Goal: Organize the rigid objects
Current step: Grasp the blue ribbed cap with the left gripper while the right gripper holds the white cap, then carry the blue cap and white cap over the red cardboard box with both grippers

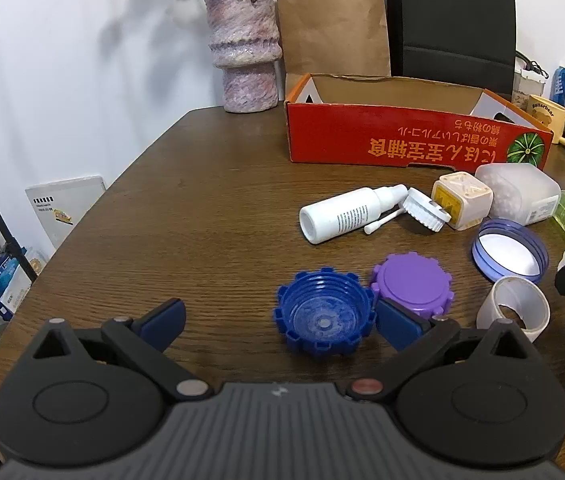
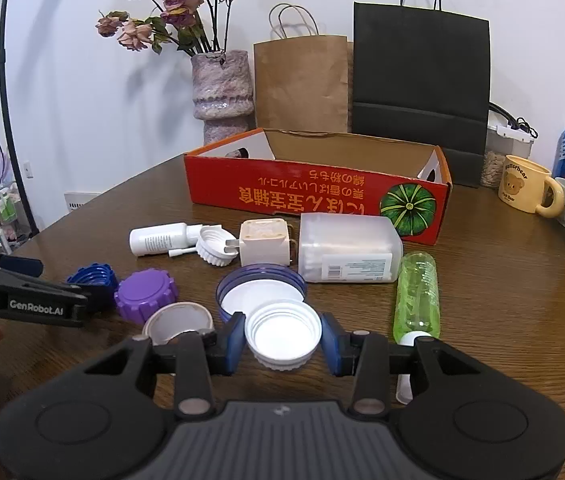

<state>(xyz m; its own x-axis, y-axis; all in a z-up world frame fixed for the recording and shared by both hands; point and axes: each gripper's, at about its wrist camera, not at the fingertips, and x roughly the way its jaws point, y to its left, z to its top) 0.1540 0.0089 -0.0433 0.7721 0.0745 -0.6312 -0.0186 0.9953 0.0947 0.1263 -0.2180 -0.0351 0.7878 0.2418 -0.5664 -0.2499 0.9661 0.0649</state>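
Two tongs worked before the red box (image 2: 314,192): my right gripper (image 2: 281,342) clamped the white cap (image 2: 281,334); my left gripper (image 1: 278,320) gaped around the blue cap (image 1: 324,316). Closing crookedly, I judged, could nudge the purple cap (image 1: 410,282) beside it.

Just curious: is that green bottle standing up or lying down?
Lying down: the green bottle rests on its side on the table.

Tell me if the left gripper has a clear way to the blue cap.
Probably yes: the left gripper is open, and the blue cap sits between its fingers, though the purple cap crowds one side.
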